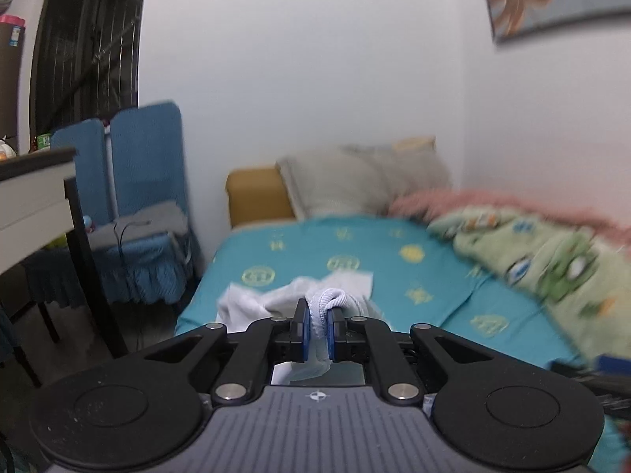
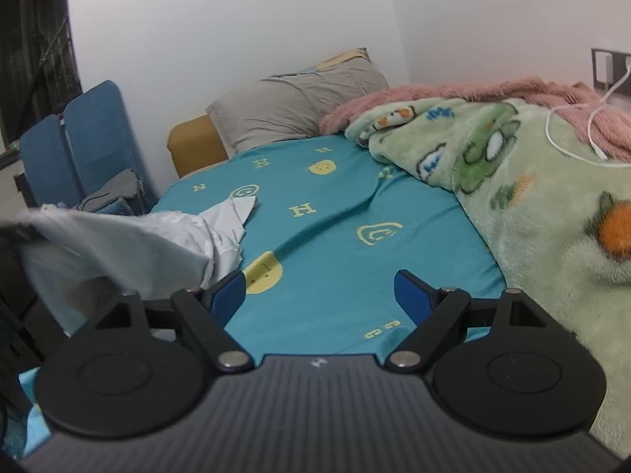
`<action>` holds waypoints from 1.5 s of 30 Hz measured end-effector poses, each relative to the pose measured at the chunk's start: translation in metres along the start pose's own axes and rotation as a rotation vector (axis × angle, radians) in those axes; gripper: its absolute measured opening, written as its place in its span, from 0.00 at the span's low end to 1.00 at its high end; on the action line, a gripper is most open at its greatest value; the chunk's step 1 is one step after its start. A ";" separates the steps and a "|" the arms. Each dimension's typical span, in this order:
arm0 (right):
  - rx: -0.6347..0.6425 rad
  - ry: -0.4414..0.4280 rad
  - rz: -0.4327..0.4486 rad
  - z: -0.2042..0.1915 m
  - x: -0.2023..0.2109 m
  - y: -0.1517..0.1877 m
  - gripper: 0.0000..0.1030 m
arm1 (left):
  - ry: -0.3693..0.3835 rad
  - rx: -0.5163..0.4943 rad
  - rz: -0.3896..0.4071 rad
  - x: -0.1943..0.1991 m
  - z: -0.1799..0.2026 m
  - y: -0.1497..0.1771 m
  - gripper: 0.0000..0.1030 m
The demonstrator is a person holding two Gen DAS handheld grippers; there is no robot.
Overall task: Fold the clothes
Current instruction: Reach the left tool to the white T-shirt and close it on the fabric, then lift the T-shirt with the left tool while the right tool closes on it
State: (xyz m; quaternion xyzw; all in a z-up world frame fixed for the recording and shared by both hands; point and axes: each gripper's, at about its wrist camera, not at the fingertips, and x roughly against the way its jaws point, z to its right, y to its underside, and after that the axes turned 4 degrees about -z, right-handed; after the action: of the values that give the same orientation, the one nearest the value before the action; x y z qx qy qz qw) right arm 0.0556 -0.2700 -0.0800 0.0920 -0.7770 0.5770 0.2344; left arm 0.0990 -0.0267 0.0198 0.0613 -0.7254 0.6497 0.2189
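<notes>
White garment [image 1: 276, 299] blurred, tool-pinched [image 1: 318, 325]

Bare teal sheet [image 2: 327, 244] lay open mid-bed. Passage was hemmed in on the right by the heaped green blanket [image 2: 544, 197], on the left by the crumpled white garment [image 2: 130, 240], and beyond by the grey pillow [image 2: 292, 106].

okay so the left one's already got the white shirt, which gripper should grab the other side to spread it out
Right. The right gripper is open and empty above the teal sheet, with the white shirt loose just to its left. The left gripper is shut on the shirt's ribbed edge.
</notes>
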 end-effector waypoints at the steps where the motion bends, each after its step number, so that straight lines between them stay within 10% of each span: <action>1: 0.007 -0.001 0.010 -0.002 0.004 0.000 0.81 | 0.014 0.002 0.020 0.015 -0.002 -0.003 0.08; 12: 0.027 -0.103 0.083 -0.017 0.071 -0.005 0.82 | 0.253 0.083 0.175 0.139 -0.030 -0.015 0.08; 19: 0.140 -0.462 -0.154 -0.078 0.055 0.020 0.81 | 0.296 0.202 0.169 0.108 -0.062 0.010 0.08; 31: 0.379 -0.459 -0.302 -0.163 -0.036 0.062 0.71 | 0.312 0.338 0.140 0.040 -0.119 0.035 0.09; 35: 0.416 -0.400 -0.292 -0.159 -0.045 0.065 0.16 | 0.328 0.348 0.136 0.026 -0.121 0.035 0.09; 45: 0.198 -0.288 -0.123 -0.098 0.002 0.018 0.02 | 0.314 0.346 0.127 0.034 -0.116 0.037 0.09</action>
State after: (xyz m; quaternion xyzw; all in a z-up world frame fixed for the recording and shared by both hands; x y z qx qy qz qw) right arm 0.0712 -0.1723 -0.0727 0.2436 -0.7349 0.6160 0.1455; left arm 0.0823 0.0980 0.0059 -0.0496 -0.5630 0.7782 0.2739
